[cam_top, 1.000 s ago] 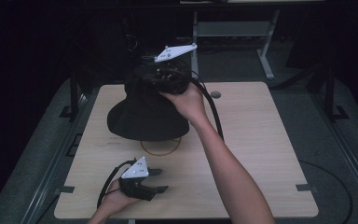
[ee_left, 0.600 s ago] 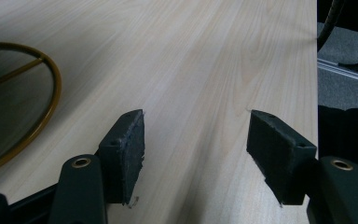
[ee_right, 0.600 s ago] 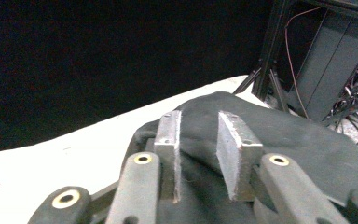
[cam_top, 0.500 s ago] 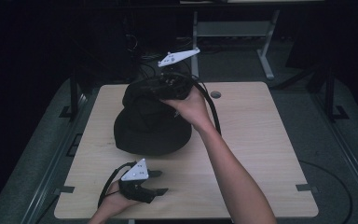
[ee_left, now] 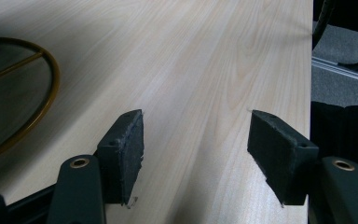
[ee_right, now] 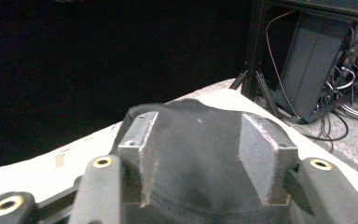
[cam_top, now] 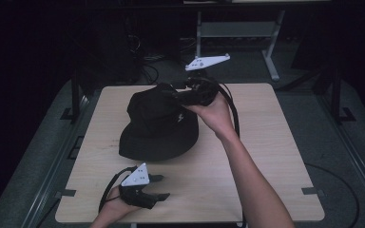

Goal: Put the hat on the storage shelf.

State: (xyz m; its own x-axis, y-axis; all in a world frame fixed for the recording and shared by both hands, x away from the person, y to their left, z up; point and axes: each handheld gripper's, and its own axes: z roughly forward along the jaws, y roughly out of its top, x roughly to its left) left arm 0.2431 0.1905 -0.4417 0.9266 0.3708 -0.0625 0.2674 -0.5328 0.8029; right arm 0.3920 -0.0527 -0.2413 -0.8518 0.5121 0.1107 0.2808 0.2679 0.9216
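A black bucket hat (cam_top: 157, 126) with a small white mark lies on the pale wooden table (cam_top: 266, 156), left of centre. My right gripper (cam_top: 173, 92) reaches in from the right at the hat's crown and is shut on it; in the right gripper view black hat fabric (ee_right: 196, 163) fills the gap between the two jaws of that gripper (ee_right: 196, 135). My left gripper (cam_top: 160, 186) rests near the table's front edge, open, with bare wood between its jaws in its own view (ee_left: 196, 140). A yellow ring (ee_left: 32, 112) lies on the table to the left in that view.
Black cables trail from both grippers across the table. Beyond the far edge stand a metal frame (cam_top: 271, 52) and dark equipment with wires (ee_right: 317, 70). Bare wood spreads to the right of the forearm and in front of the hat.
My right gripper has moved right and a little toward me with the hat's crown in it. The hat now covers the yellow ring that showed at its front brim. The left gripper has stayed put.
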